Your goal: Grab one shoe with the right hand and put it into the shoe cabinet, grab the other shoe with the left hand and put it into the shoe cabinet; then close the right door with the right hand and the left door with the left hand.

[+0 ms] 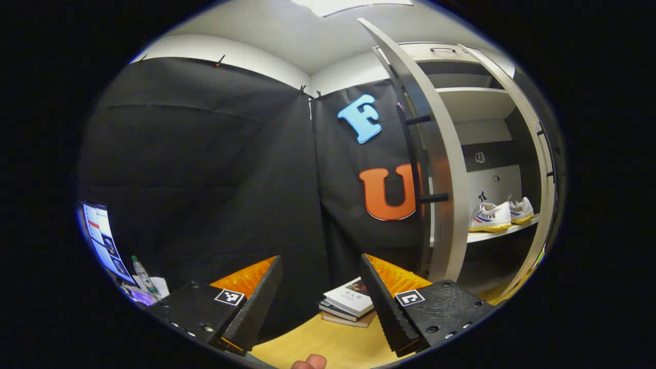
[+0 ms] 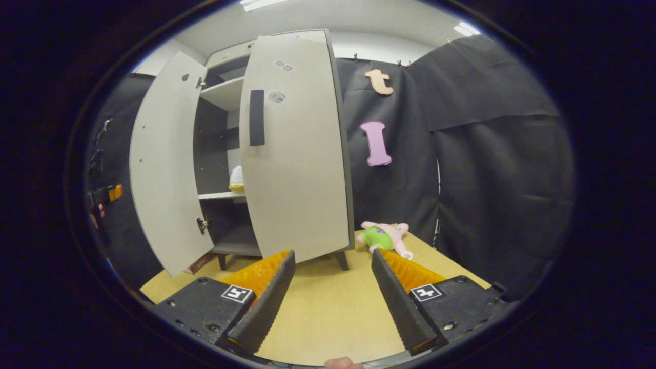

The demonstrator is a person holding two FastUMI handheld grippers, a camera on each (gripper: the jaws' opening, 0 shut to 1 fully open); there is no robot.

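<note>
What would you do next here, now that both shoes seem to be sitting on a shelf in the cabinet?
Probably bring the right gripper up to the right door and push it shut. Both shoes already sit side by side on the shelf, both doors stand open, and both grippers are open and hold nothing. The left door would follow, pushed by the left gripper.
</note>
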